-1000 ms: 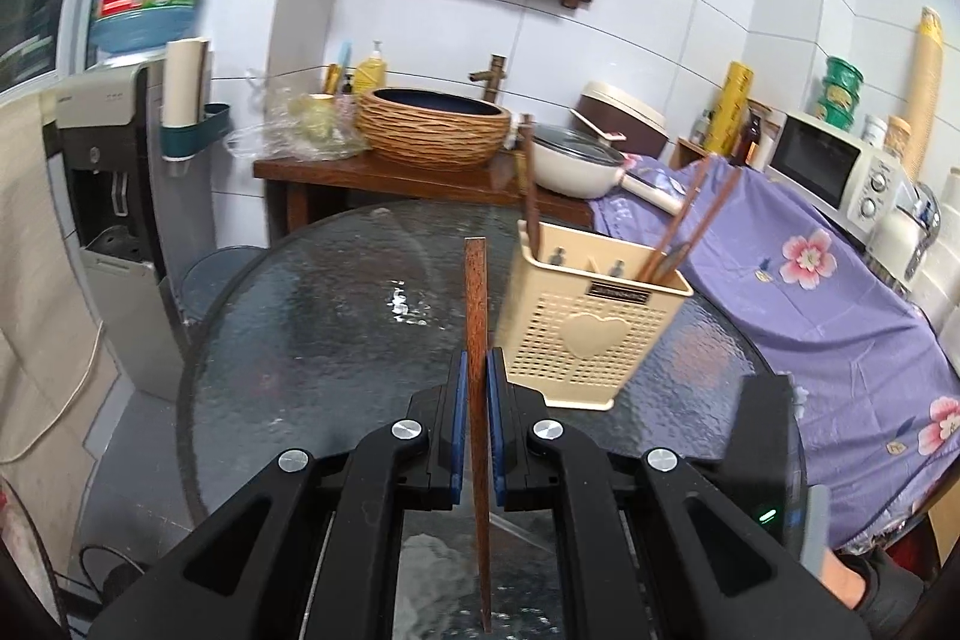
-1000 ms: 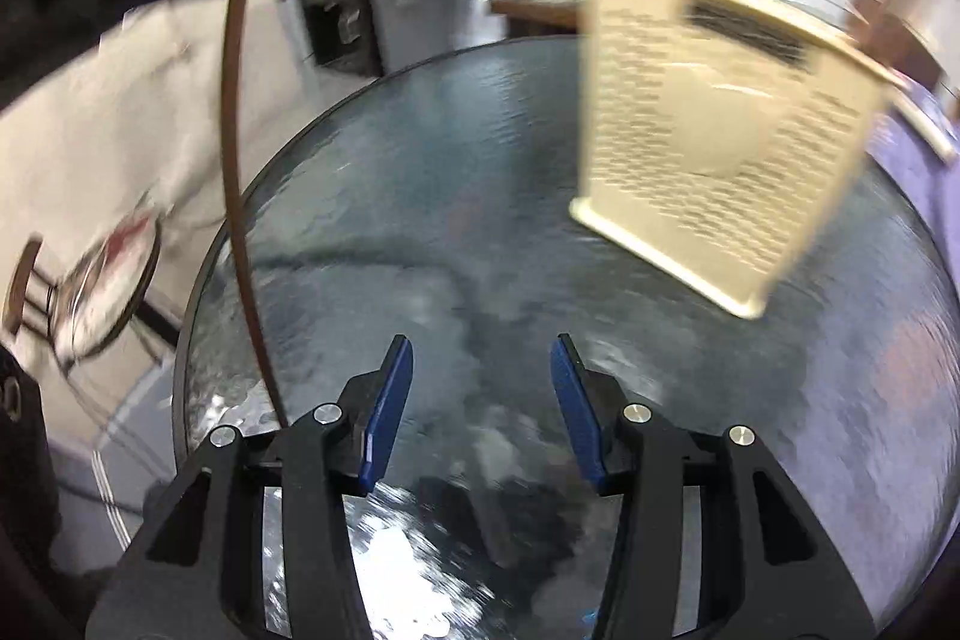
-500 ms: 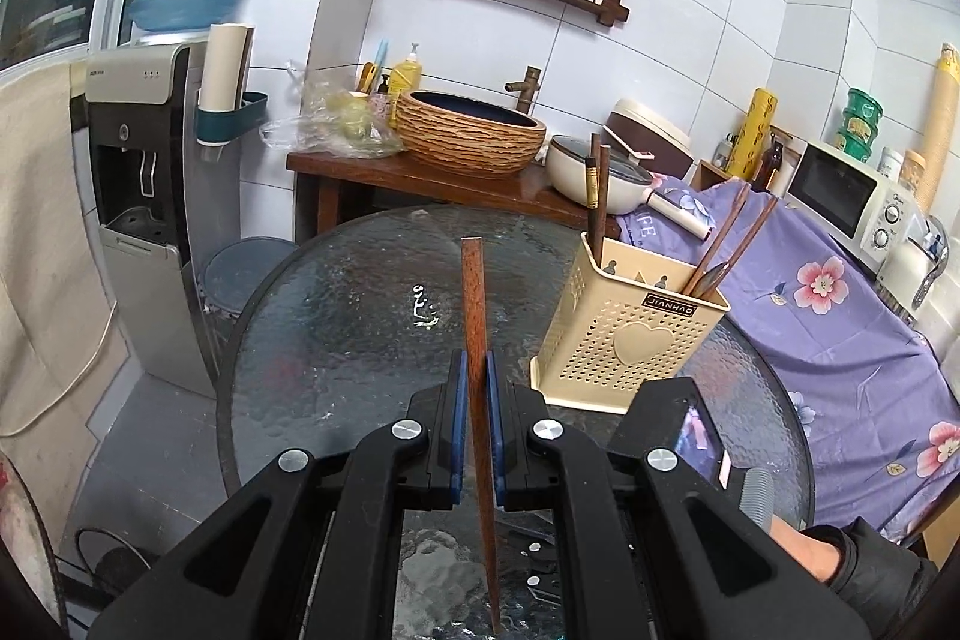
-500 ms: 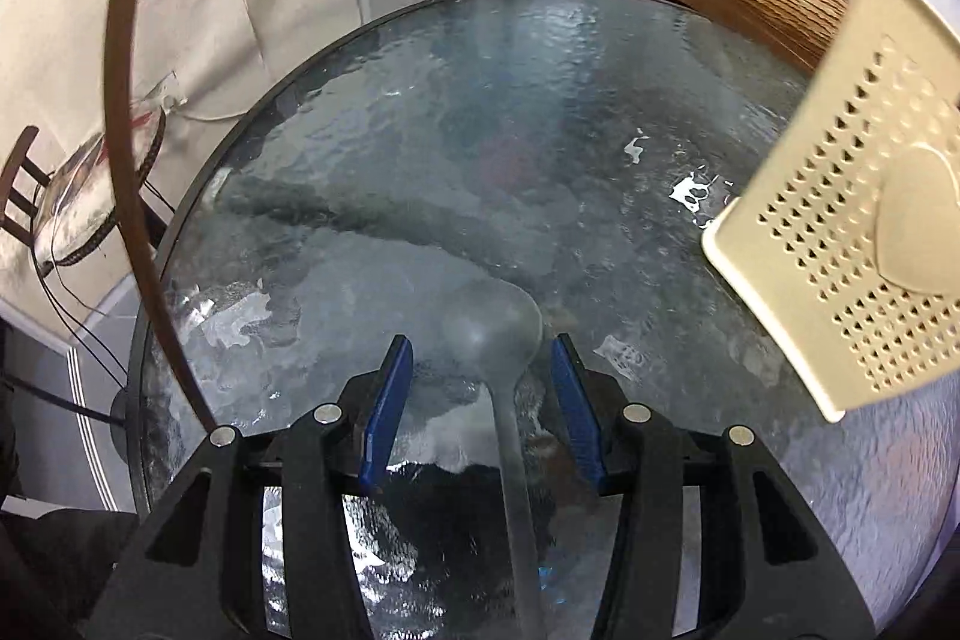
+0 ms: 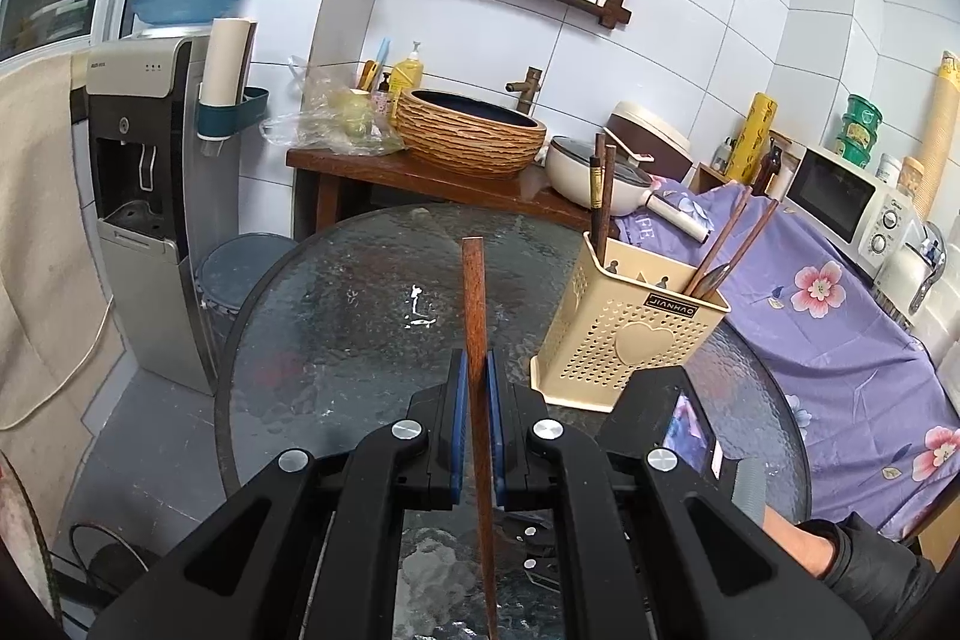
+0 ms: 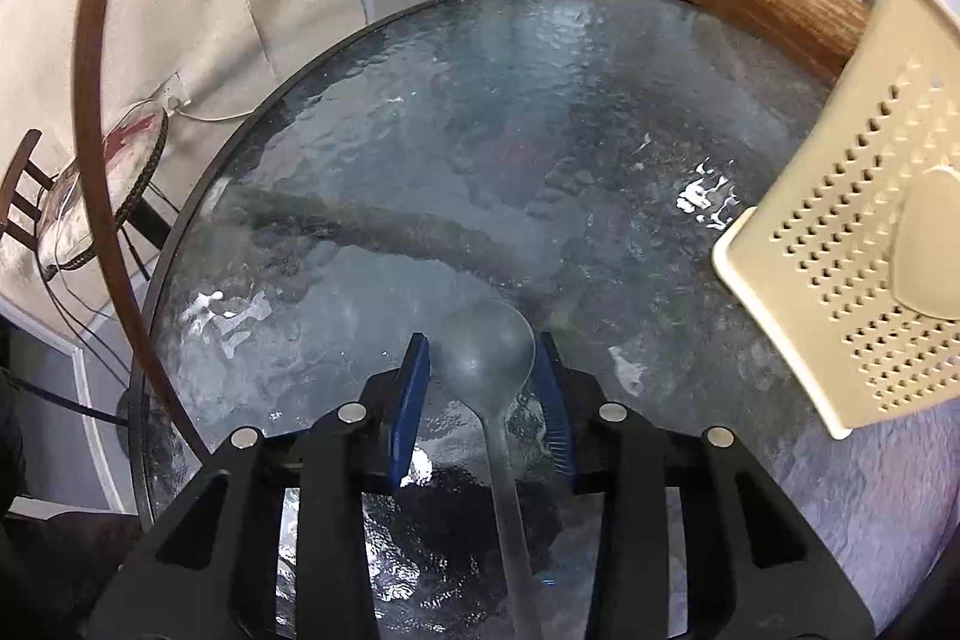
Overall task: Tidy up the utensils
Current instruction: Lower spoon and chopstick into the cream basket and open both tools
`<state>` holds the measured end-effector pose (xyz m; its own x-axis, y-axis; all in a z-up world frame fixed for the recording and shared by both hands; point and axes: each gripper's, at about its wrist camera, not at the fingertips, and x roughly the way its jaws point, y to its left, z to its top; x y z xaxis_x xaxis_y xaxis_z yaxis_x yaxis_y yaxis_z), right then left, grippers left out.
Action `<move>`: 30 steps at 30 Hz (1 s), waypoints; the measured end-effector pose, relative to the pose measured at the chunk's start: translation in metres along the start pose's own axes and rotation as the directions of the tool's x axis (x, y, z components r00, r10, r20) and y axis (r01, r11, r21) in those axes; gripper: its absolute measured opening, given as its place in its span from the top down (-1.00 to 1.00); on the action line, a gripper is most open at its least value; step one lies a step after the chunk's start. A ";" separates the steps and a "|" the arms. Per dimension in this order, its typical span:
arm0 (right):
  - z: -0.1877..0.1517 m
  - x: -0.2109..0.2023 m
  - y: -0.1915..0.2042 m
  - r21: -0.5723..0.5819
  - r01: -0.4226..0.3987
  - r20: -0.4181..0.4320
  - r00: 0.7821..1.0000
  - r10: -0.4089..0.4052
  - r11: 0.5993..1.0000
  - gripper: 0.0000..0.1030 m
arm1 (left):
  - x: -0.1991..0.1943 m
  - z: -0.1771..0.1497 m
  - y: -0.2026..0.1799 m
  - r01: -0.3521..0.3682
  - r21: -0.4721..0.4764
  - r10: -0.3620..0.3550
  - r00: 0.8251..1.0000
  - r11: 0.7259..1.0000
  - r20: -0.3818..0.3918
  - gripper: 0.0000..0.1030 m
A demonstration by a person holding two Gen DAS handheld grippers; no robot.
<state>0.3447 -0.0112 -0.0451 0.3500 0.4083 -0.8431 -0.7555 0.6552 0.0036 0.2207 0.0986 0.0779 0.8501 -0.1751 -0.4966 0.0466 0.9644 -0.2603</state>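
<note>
My left gripper (image 5: 475,370) is shut on a brown wooden chopstick (image 5: 474,292) that points forward above the round glass table (image 5: 336,328). A beige perforated utensil holder (image 5: 630,334) stands on the table to its right, with chopsticks (image 5: 602,190) and a spoon inside. My right gripper (image 6: 483,358) is open low over the table, its jaws either side of a steel spoon (image 6: 489,358) lying on the glass. The holder (image 6: 864,268) is at the right in the right wrist view. The held chopstick (image 6: 90,112) arcs along the left there.
A water dispenser (image 5: 144,196) stands left of the table. A wooden counter with a woven basin (image 5: 471,136) is behind it. A purple flowered cloth (image 5: 840,316) covers the surface to the right, with a microwave (image 5: 852,202). A small side table (image 6: 90,184) stands beyond the table's edge.
My right gripper has dropped toward the table, so the spoon's bowl now lies between its open fingers. My left gripper has pulled back and up with the chopstick.
</note>
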 end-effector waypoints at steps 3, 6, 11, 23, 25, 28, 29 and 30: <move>0.000 -0.016 0.000 0.008 -0.002 0.054 0.999 0.002 1.000 0.29 | 0.001 0.000 -0.003 0.002 0.003 -0.002 1.000 1.000 0.001 0.88; -0.002 -0.040 -0.007 0.048 -0.021 0.118 0.993 0.015 0.999 0.29 | 0.001 0.001 -0.006 0.006 0.004 -0.006 1.000 1.000 0.002 0.88; -0.010 -0.085 -0.024 0.142 -0.060 0.251 0.968 0.023 0.988 0.29 | -0.001 0.002 -0.016 0.014 0.018 -0.014 1.000 1.000 0.009 0.88; -0.036 -0.152 -0.050 0.223 -0.082 0.365 0.931 -0.006 0.971 0.29 | -0.002 0.008 -0.056 0.053 0.073 -0.055 0.998 0.996 0.021 0.88; -0.042 -0.159 -0.054 0.237 -0.092 0.378 0.926 -0.004 0.967 0.30 | -0.001 0.010 -0.064 0.058 0.084 -0.060 0.998 0.995 0.021 0.88; -0.045 -0.169 -0.060 0.262 -0.129 0.401 0.916 0.014 0.956 0.30 | 0.001 0.013 -0.074 0.064 0.093 -0.066 0.998 0.994 0.022 0.88; -0.046 -0.172 -0.061 0.266 -0.130 0.408 0.913 0.011 0.955 0.30 | 0.002 0.015 -0.077 0.068 0.094 -0.071 0.997 0.993 0.020 0.88; -0.046 -0.176 -0.063 0.272 -0.133 0.418 0.908 0.007 0.953 0.30 | 0.002 0.016 -0.079 0.072 0.094 -0.074 0.997 0.993 0.019 0.88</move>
<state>0.3058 -0.1535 0.0784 0.5440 0.6415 -0.5408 -0.6157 0.7431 0.2621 0.2275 0.0256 0.1107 0.8543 -0.2425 -0.4596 0.1570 0.9635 -0.2167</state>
